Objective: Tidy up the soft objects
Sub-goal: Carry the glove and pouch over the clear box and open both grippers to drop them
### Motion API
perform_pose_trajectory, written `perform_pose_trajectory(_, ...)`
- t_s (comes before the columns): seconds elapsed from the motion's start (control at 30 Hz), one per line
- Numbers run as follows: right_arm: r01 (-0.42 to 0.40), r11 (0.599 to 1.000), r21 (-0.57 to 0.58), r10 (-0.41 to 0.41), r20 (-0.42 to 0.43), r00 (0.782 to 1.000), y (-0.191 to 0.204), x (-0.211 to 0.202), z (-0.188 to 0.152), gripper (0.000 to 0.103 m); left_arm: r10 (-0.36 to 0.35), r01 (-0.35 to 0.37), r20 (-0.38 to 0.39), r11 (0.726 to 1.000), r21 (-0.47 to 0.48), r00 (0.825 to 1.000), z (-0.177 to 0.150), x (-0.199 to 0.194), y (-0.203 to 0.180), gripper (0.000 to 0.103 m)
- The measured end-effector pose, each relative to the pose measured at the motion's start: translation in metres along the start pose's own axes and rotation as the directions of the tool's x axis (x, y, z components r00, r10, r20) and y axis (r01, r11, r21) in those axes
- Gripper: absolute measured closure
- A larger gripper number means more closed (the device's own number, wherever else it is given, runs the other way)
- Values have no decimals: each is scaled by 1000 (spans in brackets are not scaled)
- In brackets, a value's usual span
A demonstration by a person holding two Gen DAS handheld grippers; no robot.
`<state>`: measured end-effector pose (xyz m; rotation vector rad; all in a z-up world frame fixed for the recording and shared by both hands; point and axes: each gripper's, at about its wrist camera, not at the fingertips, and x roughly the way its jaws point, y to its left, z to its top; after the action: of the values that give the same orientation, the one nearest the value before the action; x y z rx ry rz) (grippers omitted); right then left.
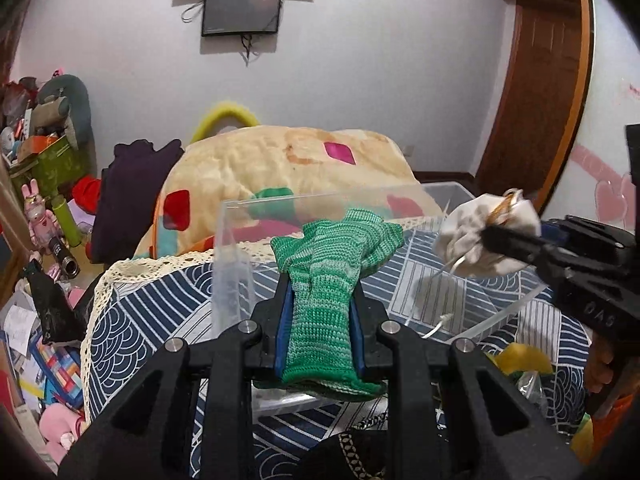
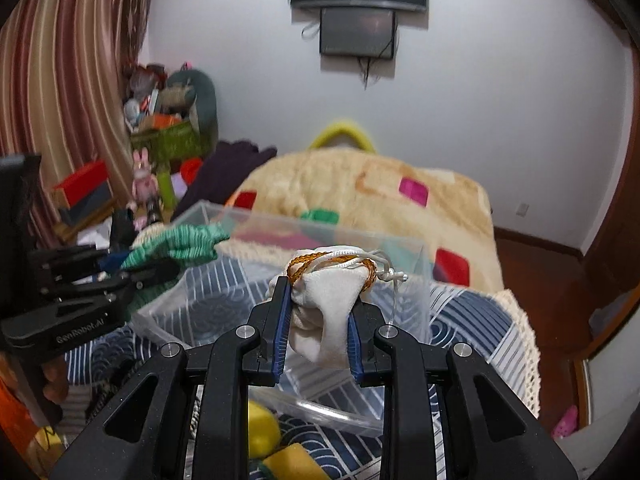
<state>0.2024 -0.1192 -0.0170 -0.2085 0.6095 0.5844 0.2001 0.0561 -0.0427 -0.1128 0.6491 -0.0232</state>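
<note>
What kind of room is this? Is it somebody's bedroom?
Probably a bedroom or a lived-in family room. A plush blanket is heaped up, a dark screen hangs on the wall, and toys like a pink bunny figure are piled in the corner.

A cluttered home bedroom: plush blanket [image 1: 288, 160], wall-mounted screen [image 1: 240, 10], striped curtains [image 2: 72, 80], toy pile [image 1: 44, 128]
</note>
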Motion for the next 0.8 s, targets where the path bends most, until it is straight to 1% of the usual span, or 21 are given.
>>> perform_pose_trajectory(0.2, -31, 1000, 1, 31, -75, 997, -2, 16, -5, 81, 8, -7, -28, 999, 50, 1000, 3, 10, -10, 78)
perform_pose_trajectory(0.33, -39, 999, -8, 38, -103, 994, 2, 22, -4, 81, 24, -20, -59, 997, 68, 998, 4, 17, -14, 77)
perform_pose_trajectory(0.37, -41, 999, -11, 40, -109, 993, 2, 22, -4, 80, 27, -22, -64, 997, 72, 998, 4, 19, -14, 73)
perform_pose_trajectory(0.4, -45, 999, -16, 43, -115, 992, 3, 22, -5, 79, 30, -25, -68, 997, 76, 997, 4, 20, -14, 67)
perform_pose_trajectory(0.5, -33, 999, -25, 30, -121, 992, 3, 22, -6, 78, 31, -24, -82, 996, 81, 996, 3, 21, -15, 57)
perform_pose_trajectory(0.6, -33, 999, -33, 28, -123, 992, 4, 20, -7, 76, 27, -20, -93, 997, 78, 995, 1, 20, -15, 51)
perform_pose_trajectory(0.73, -31, 999, -42, 26, -113, 993, 4, 11, -9, 74, 29, -21, -90, 995, 97, 996, -2, 17, -20, 46)
perform_pose_trajectory(0.8, -26, 999, -45, 21, -108, 994, 3, 10, -8, 67, 29, -20, -83, 994, 104, 996, -4, 13, -21, 42)
